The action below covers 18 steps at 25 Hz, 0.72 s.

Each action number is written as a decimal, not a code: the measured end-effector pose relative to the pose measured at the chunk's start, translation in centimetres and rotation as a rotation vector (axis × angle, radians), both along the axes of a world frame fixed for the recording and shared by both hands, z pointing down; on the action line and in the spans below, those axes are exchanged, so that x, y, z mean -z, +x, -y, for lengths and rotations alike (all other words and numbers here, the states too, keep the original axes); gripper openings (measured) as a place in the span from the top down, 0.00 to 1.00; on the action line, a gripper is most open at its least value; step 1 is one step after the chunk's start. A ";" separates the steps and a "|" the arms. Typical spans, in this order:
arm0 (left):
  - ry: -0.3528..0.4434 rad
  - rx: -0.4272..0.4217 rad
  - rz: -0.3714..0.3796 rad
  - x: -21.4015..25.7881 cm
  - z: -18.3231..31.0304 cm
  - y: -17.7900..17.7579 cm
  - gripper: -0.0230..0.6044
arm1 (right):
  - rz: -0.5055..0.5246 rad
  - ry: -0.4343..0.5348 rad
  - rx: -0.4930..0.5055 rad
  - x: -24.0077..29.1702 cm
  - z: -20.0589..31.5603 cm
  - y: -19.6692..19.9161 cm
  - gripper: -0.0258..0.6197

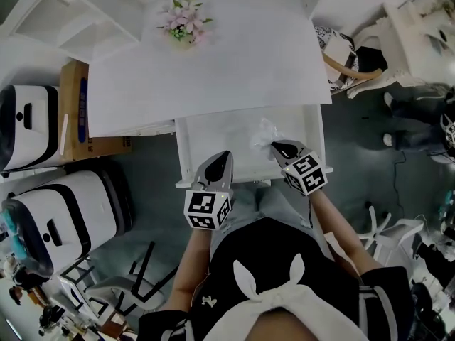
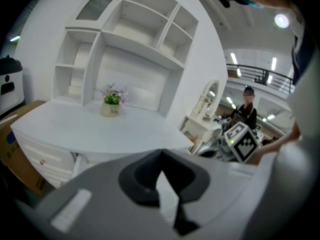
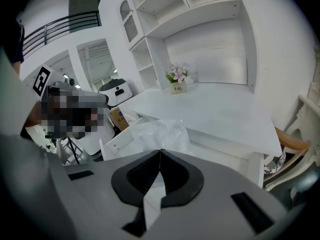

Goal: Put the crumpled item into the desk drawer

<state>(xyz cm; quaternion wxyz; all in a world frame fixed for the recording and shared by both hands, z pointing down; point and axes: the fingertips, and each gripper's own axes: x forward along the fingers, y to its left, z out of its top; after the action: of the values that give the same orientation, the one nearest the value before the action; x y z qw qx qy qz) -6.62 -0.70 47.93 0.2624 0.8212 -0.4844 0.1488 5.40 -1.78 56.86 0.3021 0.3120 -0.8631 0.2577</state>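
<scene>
The crumpled item is a clear plastic wrapper [image 1: 266, 131], bunched up over the right part of the open white desk drawer [image 1: 213, 144]. My right gripper [image 1: 274, 147] is shut on the wrapper's near edge. In the right gripper view the wrapper [image 3: 159, 132] billows just past the closed jaws of the right gripper [image 3: 160, 152]. My left gripper [image 1: 225, 156] is shut and holds nothing, its tip over the drawer's front left part. In the left gripper view the left gripper [image 2: 161, 155] points toward the desk top [image 2: 100, 129].
A small pot of pink flowers [image 1: 184, 22] stands at the back of the desk top [image 1: 234, 62]. A cardboard box [image 1: 77, 109] and two white machines [image 1: 25, 128] [image 1: 67, 220] sit left of the desk. A wooden chair [image 1: 348, 66] is at the right.
</scene>
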 end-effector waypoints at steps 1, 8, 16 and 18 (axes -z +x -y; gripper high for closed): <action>-0.002 0.003 0.000 -0.1 0.1 -0.1 0.96 | -0.005 -0.004 0.006 -0.2 0.1 -0.1 0.95; -0.025 0.015 0.007 -1.0 0.3 -0.5 0.96 | -0.026 -0.032 0.049 -1.6 0.2 -0.7 0.95; -0.047 0.030 0.014 -1.7 0.6 -0.9 0.96 | -0.061 -0.063 0.100 -3.5 0.7 -1.3 0.95; -0.047 0.034 0.015 -1.8 0.8 -0.9 0.96 | -0.072 -0.069 0.112 -4.2 0.8 -1.3 0.95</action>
<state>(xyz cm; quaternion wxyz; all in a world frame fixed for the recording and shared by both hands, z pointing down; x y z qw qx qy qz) -7.47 -1.52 49.74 0.2803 0.8052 -0.4969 0.1618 4.09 -2.62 61.05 0.3576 0.2617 -0.8584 0.2584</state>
